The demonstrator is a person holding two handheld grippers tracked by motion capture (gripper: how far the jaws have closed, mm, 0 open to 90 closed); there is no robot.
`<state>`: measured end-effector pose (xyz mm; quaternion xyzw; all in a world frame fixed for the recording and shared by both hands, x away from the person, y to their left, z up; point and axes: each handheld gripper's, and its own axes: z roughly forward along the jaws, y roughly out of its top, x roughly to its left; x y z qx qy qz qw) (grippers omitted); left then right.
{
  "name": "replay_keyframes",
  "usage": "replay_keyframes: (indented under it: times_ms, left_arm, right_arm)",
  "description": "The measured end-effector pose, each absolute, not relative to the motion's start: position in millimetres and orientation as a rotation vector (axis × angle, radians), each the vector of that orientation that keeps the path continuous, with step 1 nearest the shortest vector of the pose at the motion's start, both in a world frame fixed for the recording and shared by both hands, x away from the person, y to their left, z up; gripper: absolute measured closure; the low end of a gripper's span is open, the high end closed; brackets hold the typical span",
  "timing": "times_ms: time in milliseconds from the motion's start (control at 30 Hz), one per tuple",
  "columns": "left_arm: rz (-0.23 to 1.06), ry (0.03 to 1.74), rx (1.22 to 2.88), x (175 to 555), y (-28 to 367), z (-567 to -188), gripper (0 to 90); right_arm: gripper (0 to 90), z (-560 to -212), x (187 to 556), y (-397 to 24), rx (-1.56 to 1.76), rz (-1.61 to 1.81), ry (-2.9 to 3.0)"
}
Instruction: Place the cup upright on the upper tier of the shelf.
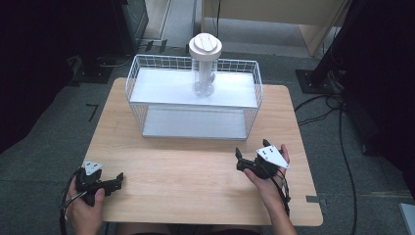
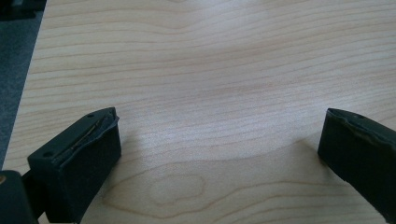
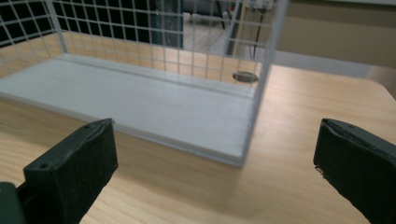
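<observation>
High view: left gripper [image 1: 119, 179] and right gripper [image 1: 238, 155] rest low on table [image 1: 195, 181], jaws wide apart, empty. Clear jar [image 1: 204, 63] stands on wire rack [image 1: 193, 95] top shelf, well ahead of right jaws. Judged: nothing started; next move, reach to jar.

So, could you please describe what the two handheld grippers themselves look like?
The left gripper and the right gripper are both black, each with two blocky, flat-faced jaws. Each carries a grey three-cornered plate with small dark dots on top and trails a black cable toward the person. The forearms appear bare, with no sleeves visible.
</observation>
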<state>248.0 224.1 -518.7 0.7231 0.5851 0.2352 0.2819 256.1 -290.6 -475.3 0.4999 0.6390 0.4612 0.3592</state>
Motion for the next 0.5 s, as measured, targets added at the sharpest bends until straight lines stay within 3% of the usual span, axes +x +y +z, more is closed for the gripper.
replay_keyframes:
  times_ms: [500]
  left_arm:
    - [0.63, 1.567, 1.938, 248, 224, -519, 0.0]
  right_arm:
    - [0.0, -502, 231, -340, 1.397, 1.074, 1.637]
